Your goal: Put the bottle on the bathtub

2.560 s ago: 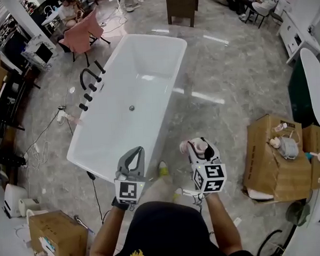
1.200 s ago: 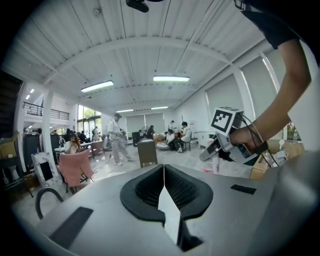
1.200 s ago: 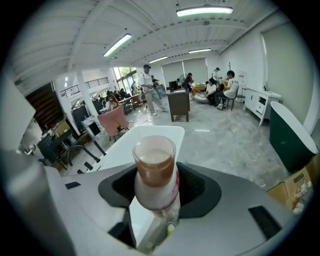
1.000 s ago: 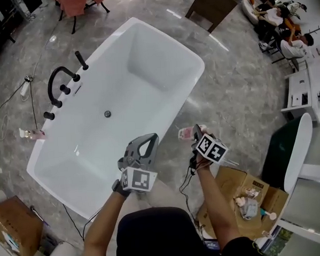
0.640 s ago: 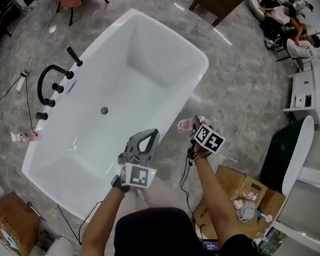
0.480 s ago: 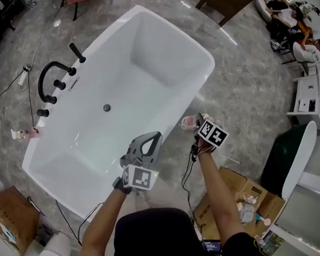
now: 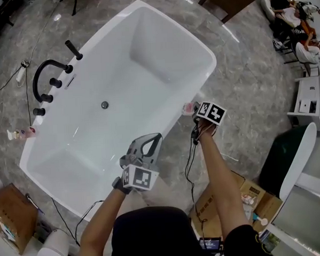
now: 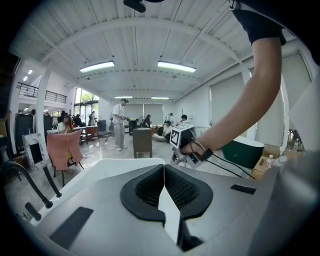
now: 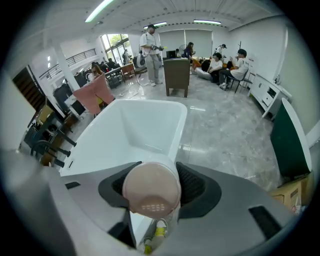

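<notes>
The white bathtub [image 7: 198, 83] fills the middle of the head view, its long right rim running toward me. My right gripper [image 7: 195, 111] is shut on a small clear bottle with a pink cap [image 7: 188, 107], held just outside that right rim. In the right gripper view the pink cap [image 9: 151, 191] sits between the dark pads, with the bathtub [image 9: 131, 131] beyond and below it. My left gripper [image 7: 149, 144] hovers over the tub's near corner, jaws closed on nothing. In the left gripper view the left gripper [image 8: 163, 182] has its pads pressed together.
A black faucet [image 7: 44, 77] with knobs stands on the tub's left rim. Cardboard boxes lie at the lower right [image 7: 248, 196] and lower left [image 7: 8, 219]. A dark green tub [image 7: 282, 156] is at right, seated people [image 7: 298, 32] at the upper right, and cables trail on the marble floor.
My right gripper has carried the bottle up and forward, closer to the tub's right rim. The left gripper has stayed shut near the tub's near corner. The head view has shifted.
</notes>
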